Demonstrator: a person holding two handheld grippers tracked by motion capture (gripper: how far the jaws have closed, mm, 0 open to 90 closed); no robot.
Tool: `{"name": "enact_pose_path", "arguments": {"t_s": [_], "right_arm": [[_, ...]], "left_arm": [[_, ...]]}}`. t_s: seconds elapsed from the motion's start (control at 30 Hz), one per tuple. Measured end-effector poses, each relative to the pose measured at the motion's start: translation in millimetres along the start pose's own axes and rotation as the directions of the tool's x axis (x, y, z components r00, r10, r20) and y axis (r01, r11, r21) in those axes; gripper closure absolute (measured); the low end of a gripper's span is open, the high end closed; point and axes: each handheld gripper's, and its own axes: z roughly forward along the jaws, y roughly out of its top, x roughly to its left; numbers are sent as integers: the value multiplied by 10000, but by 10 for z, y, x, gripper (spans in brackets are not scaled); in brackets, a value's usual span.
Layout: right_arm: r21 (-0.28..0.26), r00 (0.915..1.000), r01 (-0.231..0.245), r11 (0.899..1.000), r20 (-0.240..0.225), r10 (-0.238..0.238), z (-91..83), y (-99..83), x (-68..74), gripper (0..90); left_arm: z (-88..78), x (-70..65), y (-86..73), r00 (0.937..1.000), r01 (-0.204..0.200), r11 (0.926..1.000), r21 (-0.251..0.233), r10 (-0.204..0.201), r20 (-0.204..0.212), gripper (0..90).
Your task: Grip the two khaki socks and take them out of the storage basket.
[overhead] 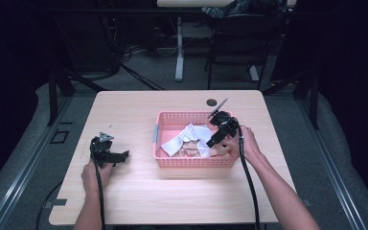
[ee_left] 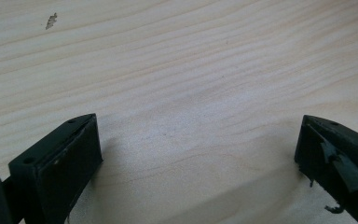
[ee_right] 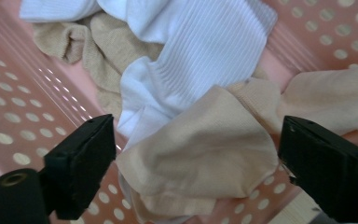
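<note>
Socks, white and beige, lie heaped in a pink perforated basket right of centre on the wooden counter. Right claw hangs spread wide just above the beige sock inside the basket, gripping nothing. Left claw rests released on bare counter, well left of the basket.

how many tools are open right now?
2. The left tool rests open on the bare table; the right tool hangs open over a beige sock inside the pink basket.
</note>
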Motion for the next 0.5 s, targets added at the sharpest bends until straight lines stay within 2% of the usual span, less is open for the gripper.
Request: {"name": "enact_pose_path", "arguments": {"t_s": [0.07,0.1,0.17,0.2,0.27,0.3,0.37,0.43,0.5], "right_arm": [[90,10000,-94,9999,1,94,31,6,8,131],[374,9999,-169,9992,34,167,78,12,13,136],[362,9995,-296,9989,97,293,127,-2,43,142],[628,9998,-169,9979,139,161,144,-4,47,149],[632,9996,-242,9977,157,233,181,-18,66,156],[1013,9996,-131,9948,254,106,229,-31,73,198],[1069,9995,-162,9941,287,132,242,-32,73,222],[1079,9994,-218,9939,277,189,248,-27,68,327],[1139,9994,-220,9932,288,189,253,-28,65,396]], "left_arm": [[0,0,0,10000,5,10000,-1,-5,1,1],[0,0,0,10000,7,10000,-3,-7,-1,1],[0,0,0,10000,7,10000,-4,-7,0,1],[-1,2,0,10000,-23,10000,19,23,0,2],[-1,2,0,10000,-22,10000,21,22,3,1],[-1,2,0,10000,-24,10000,22,24,3,2],[0,0,0,10000,7,10000,-3,-7,-1,1],[0,0,0,10000,3,10000,-3,-3,-2,2],[0,0,0,10000,4,10000,-1,-4,-1,2]]}}
